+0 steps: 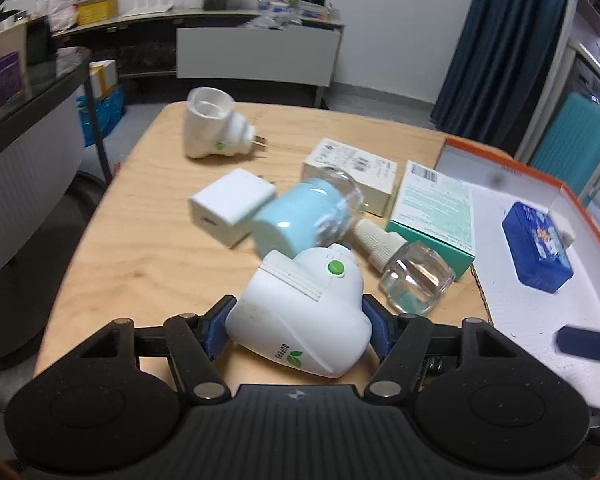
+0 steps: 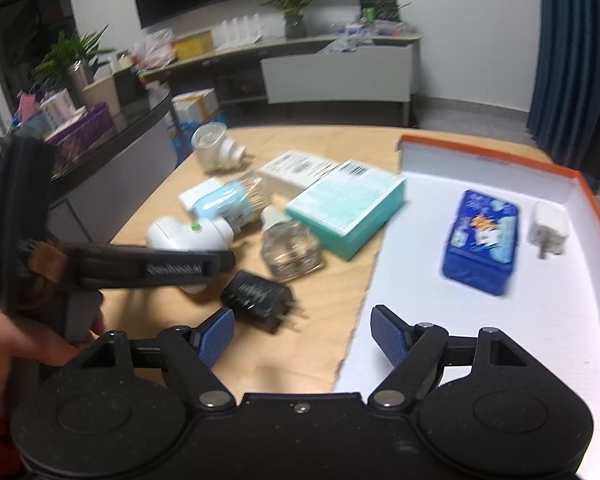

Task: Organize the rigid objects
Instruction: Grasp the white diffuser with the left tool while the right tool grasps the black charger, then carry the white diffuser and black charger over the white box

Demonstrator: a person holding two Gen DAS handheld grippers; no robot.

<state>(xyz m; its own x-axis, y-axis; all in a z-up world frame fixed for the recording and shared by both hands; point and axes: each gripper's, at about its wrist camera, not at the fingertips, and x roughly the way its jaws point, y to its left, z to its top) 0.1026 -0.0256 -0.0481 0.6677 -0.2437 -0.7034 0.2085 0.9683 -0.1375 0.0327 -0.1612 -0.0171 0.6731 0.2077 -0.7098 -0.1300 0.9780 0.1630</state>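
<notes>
My left gripper (image 1: 298, 320) is shut on a white plug-in device with a green button (image 1: 300, 312), low over the wooden table (image 1: 140, 264). Beyond it lie a light blue device (image 1: 300, 216), a clear glass bottle (image 1: 412, 276), a white charger (image 1: 230, 206), another white plug-in device (image 1: 212, 128), a white box (image 1: 352, 168) and a teal box (image 1: 436, 212). My right gripper (image 2: 302, 332) is open and empty over the edge of the orange-rimmed white tray (image 2: 500, 152), which holds a blue tin (image 2: 480, 240) and a white charger (image 2: 548, 230). A black charger (image 2: 260, 296) lies just ahead of its left finger.
The left gripper's body (image 2: 112, 268) shows at the left of the right wrist view, over the white device (image 2: 188, 234). A dark counter (image 1: 20, 104) stands left of the table. A shelf unit (image 1: 256, 52) and blue curtain (image 1: 496, 40) are behind.
</notes>
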